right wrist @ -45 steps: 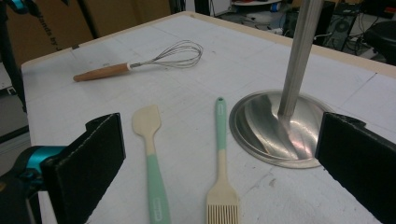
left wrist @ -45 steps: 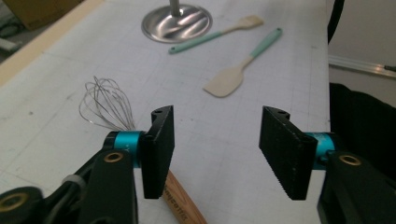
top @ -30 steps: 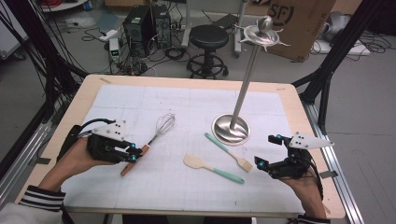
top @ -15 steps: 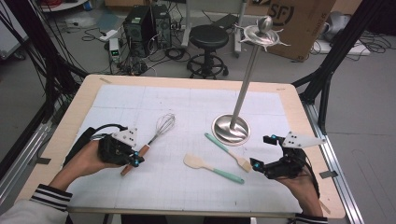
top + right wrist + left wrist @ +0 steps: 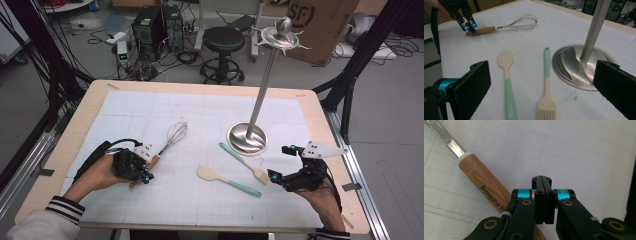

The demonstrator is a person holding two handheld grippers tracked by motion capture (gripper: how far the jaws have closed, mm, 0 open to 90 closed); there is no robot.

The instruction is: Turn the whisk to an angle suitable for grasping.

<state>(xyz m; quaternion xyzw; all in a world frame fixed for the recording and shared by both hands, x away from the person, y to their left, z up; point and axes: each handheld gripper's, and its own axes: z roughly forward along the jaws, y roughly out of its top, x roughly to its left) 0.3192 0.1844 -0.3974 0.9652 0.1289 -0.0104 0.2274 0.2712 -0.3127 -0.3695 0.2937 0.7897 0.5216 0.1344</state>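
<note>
A wire whisk (image 5: 175,133) with a wooden handle (image 5: 481,182) lies on the white mat at the left. My left gripper (image 5: 146,176) is shut, its tips down at the near end of that handle, with nothing between the jaws. In the left gripper view the shut jaws (image 5: 542,180) stand just to the right of the handle. My right gripper (image 5: 280,162) is open near the front right, its jaws wide apart (image 5: 542,75) and empty. Ahead of it lie a mint-handled spatula (image 5: 506,72) and a mint-handled basting brush (image 5: 546,82).
A steel stand (image 5: 247,138) with a round base and a tall pole stands right of the middle; its hooked top (image 5: 280,32) is bare. The spatula (image 5: 227,180) and the brush (image 5: 242,162) lie between the two grippers. The table's wooden rim (image 5: 90,100) frames the mat.
My left hand has sunk toward the mat and now rests its shut tips by the whisk handle. The right gripper has stayed where it was.
</note>
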